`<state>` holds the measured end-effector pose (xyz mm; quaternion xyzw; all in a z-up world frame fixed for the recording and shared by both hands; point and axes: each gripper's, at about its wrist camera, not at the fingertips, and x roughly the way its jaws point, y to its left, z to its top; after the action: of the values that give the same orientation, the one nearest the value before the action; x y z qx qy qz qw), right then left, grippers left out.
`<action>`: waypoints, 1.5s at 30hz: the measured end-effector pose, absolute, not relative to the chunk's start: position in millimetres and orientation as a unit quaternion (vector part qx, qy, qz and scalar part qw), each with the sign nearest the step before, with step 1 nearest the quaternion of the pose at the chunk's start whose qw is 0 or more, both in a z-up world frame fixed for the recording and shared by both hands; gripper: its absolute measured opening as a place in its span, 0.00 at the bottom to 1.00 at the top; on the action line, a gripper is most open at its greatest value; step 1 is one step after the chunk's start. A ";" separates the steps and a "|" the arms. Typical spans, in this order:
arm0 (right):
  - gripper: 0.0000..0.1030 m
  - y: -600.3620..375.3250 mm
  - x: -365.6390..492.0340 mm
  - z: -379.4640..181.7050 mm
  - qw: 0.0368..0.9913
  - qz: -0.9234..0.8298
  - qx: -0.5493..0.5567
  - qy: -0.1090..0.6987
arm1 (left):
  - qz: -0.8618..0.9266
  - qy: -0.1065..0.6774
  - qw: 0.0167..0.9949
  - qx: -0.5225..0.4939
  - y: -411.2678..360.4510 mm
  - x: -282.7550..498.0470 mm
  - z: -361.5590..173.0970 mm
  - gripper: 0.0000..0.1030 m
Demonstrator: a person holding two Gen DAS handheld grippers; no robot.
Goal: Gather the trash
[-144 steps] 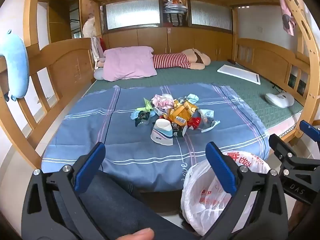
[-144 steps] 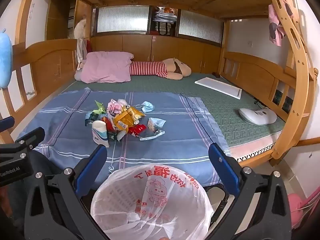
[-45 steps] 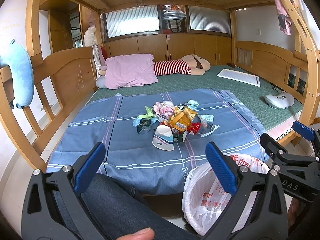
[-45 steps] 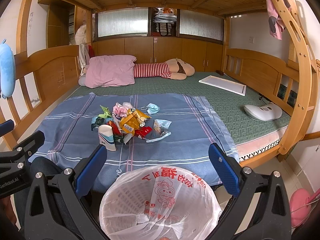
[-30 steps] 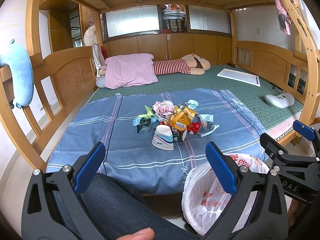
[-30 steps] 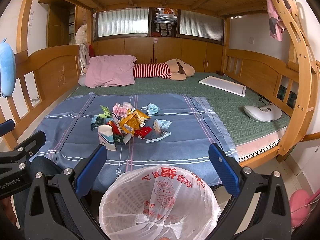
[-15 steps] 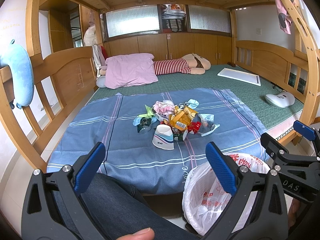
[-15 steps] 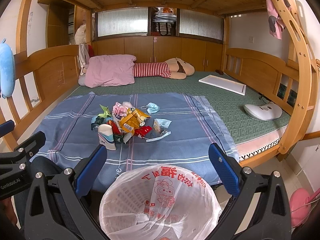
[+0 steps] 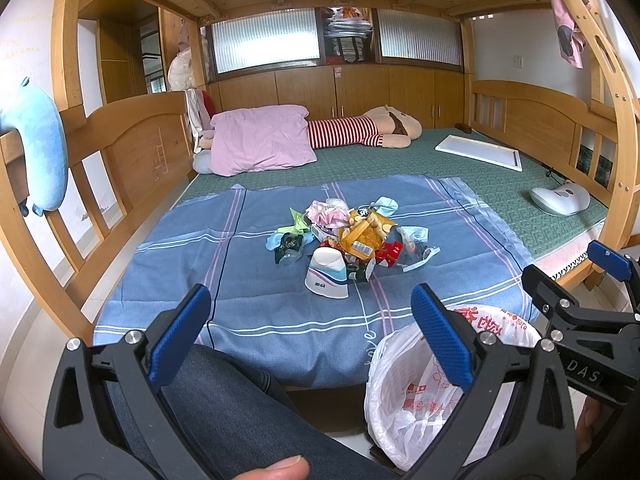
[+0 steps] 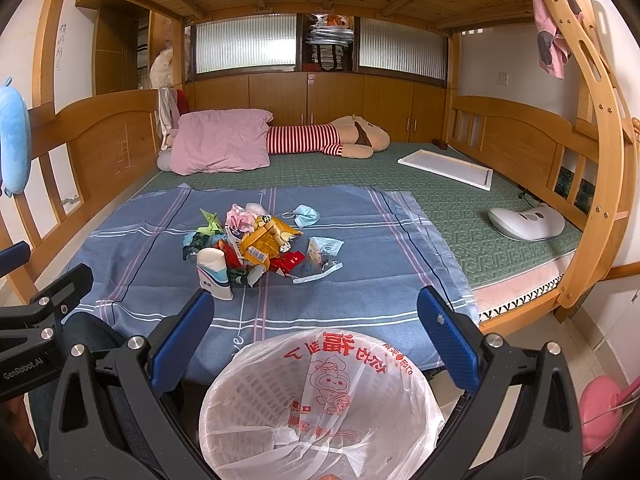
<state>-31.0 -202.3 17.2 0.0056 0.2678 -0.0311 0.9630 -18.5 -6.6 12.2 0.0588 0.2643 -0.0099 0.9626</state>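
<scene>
Both the left gripper (image 9: pixel 310 334) and right gripper (image 10: pixel 318 332) hang wide open and empty short of the trash pile (image 10: pixel 256 242) on the blue sheet (image 10: pixel 360 280), where light wrappers may slip from a pinch and miss the lined bin (image 10: pixel 320 408) below.

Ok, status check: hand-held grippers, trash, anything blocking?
Left hand-held gripper open, empty. Right hand-held gripper open, empty, above lined bin. Trash pile untouched on blue sheet. Nothing blocking.
</scene>
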 end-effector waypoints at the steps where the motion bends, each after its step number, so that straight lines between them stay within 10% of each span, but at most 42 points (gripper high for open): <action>1: 0.97 -202.6 -30.8 17.3 0.963 -0.031 0.006 0.268 | -0.010 0.264 0.963 0.059 -6.5 -18.7 12.1 0.97; 37: 0.97 -204.6 -11.5 2.9 0.959 -0.040 0.000 0.281 | -0.001 0.319 0.947 0.046 4.8 13.1 -25.6 0.97; 45: 0.97 -228.4 55.7 -48.5 0.915 -0.044 0.040 0.398 | -0.002 0.394 0.919 -0.019 52.4 96.6 -76.7 0.94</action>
<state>55.7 -228.4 -48.5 0.0397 0.3982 -0.0441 0.9154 96.6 52.4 -76.7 -0.0191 0.3936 -0.0024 0.9191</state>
